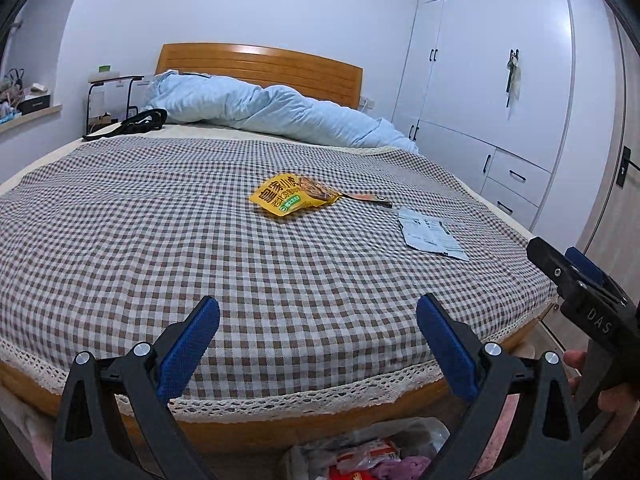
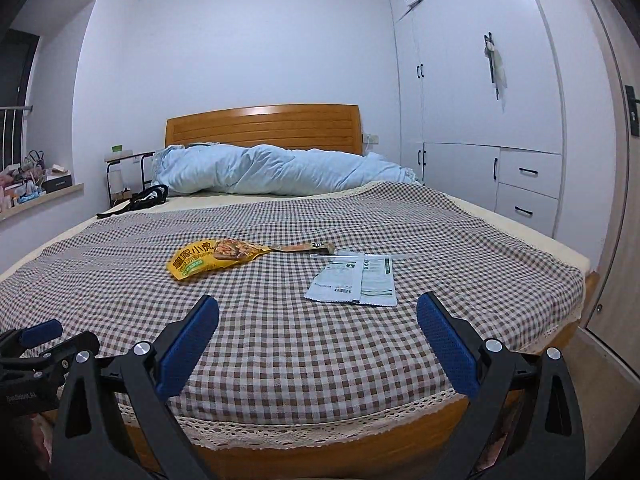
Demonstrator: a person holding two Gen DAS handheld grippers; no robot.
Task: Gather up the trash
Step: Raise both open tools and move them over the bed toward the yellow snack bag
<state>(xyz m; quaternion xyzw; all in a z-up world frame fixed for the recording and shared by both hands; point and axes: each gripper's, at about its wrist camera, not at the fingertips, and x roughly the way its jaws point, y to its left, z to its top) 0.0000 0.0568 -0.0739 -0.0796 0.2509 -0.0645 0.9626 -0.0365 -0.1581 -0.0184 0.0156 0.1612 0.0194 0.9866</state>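
A yellow snack wrapper lies in the middle of the checkered bed cover; it also shows in the right wrist view. A thin brown torn strip lies just right of it. A pale flat paper packet lies further right. My left gripper is open and empty above the foot of the bed. My right gripper is open and empty there too, and shows in the left wrist view. The left gripper shows at the left edge of the right wrist view.
A bag with trash sits on the floor below the bed's foot. A light blue duvet and a black strap lie near the wooden headboard. White wardrobes stand on the right, a side table on the left.
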